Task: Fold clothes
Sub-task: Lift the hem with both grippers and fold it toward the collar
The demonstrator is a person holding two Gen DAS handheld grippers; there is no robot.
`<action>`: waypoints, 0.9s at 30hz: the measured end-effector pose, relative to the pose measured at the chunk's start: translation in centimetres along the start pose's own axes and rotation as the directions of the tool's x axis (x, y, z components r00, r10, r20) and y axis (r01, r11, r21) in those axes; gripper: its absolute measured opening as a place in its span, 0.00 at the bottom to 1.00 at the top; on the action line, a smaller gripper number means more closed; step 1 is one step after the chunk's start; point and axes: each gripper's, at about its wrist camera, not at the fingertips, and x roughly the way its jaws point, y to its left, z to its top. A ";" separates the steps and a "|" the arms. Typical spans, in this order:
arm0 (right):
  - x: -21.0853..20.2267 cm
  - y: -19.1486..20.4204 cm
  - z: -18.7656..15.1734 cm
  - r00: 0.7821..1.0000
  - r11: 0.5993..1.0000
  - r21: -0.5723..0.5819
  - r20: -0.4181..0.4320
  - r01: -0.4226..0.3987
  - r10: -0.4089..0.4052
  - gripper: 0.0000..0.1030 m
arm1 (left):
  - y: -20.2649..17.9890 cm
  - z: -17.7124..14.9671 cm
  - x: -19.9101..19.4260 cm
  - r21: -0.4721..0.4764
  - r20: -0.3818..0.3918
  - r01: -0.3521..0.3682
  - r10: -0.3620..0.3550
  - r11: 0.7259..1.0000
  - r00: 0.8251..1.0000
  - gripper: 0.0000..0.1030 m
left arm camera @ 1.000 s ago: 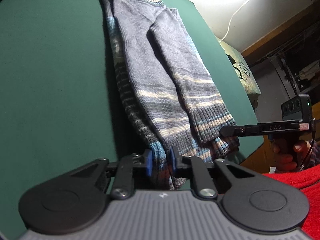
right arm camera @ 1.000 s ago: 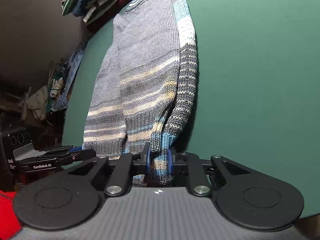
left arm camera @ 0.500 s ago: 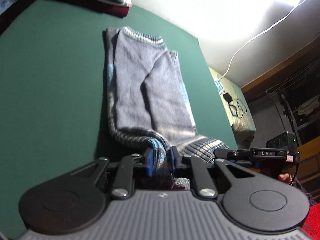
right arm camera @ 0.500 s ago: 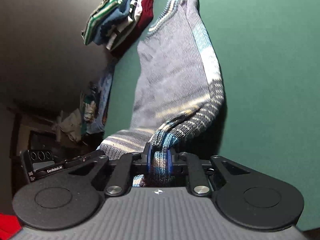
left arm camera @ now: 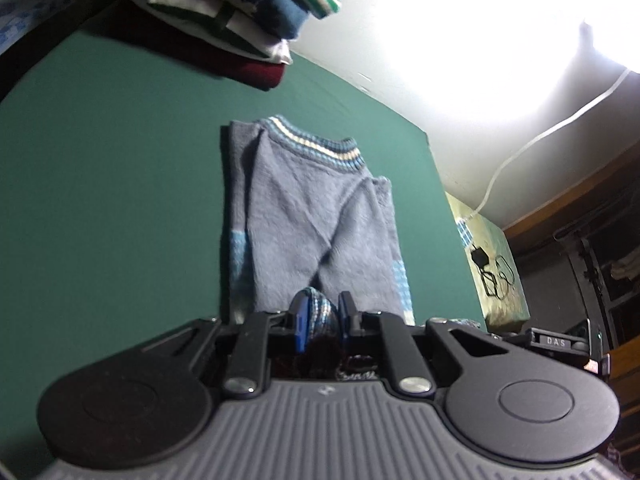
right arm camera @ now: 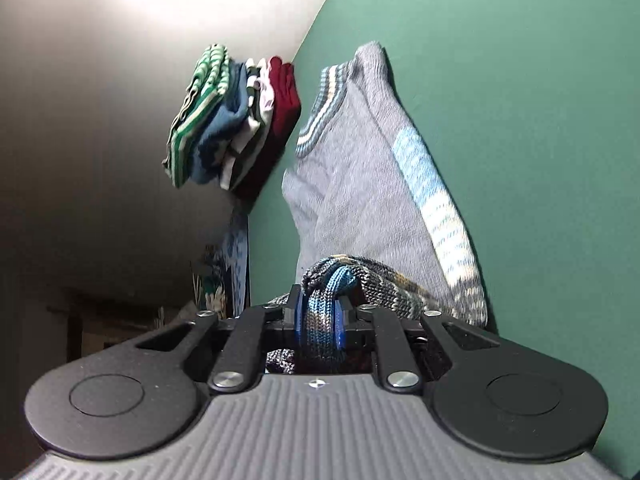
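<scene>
A grey-blue knitted sweater [left arm camera: 312,216] with a striped collar lies lengthwise on the green table [left arm camera: 100,200], its sleeves folded in. My left gripper [left arm camera: 322,320] is shut on the sweater's striped bottom hem, which is lifted toward the collar. In the right wrist view the same sweater [right arm camera: 360,168] stretches away from me, and my right gripper [right arm camera: 320,320] is shut on the other corner of the ribbed hem, which bunches over the blue pads. The other gripper's body [left arm camera: 560,344] shows at the right edge of the left wrist view.
A stack of folded clothes [left arm camera: 240,12] sits at the table's far end, also in the right wrist view as the clothes pile [right arm camera: 236,120]. Beyond the table's right edge are a patterned cloth with a cable and charger [left arm camera: 492,268] and dark furniture. A bright lamp glares overhead.
Both grippers have carried the hem up and forward over the sweater's body toward the collar, so the lower half now doubles over. The clothes stack has come into view.
</scene>
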 end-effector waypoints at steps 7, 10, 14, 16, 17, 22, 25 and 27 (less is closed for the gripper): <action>2.3 -1.1 2.8 0.999 0.999 0.023 0.016 0.042 -0.042 0.16 | 2.0 2.8 2.7 -0.048 0.005 -0.044 0.044 0.998 0.999 0.05; 3.4 -1.2 3.4 0.999 0.999 0.019 0.018 0.049 -0.050 0.16 | 2.5 3.4 3.8 -0.058 -0.004 -0.051 0.051 0.997 0.999 0.05; 4.7 -2.0 4.1 0.996 0.995 0.051 0.034 0.084 -0.086 0.16 | 3.0 3.8 4.9 -0.035 -0.036 -0.054 0.053 0.998 0.998 0.05; 4.9 -2.3 4.3 0.995 0.995 0.055 0.049 0.085 -0.088 0.16 | 3.7 4.0 4.8 -0.047 -0.042 -0.042 0.040 0.998 0.998 0.12; 4.8 -2.3 4.3 0.995 0.996 0.050 0.059 0.079 -0.082 0.16 | 4.1 4.0 4.5 -0.056 -0.034 -0.034 0.032 0.998 0.999 0.14; 3.0 -2.1 4.1 0.992 0.999 0.008 0.119 0.043 -0.043 0.27 | 5.1 4.0 1.5 -0.030 0.048 -0.003 0.005 1.000 0.999 0.39; 1.4 -2.2 3.7 0.987 1.000 -0.010 0.157 0.022 -0.020 0.44 | 5.4 3.4 0.1 0.012 0.064 -0.016 0.015 1.000 0.998 0.52; 0.1 -1.8 3.4 0.978 0.997 -0.055 0.206 0.058 -0.045 0.46 | 5.5 2.3 0.4 0.027 0.022 -0.018 0.017 0.999 1.000 0.53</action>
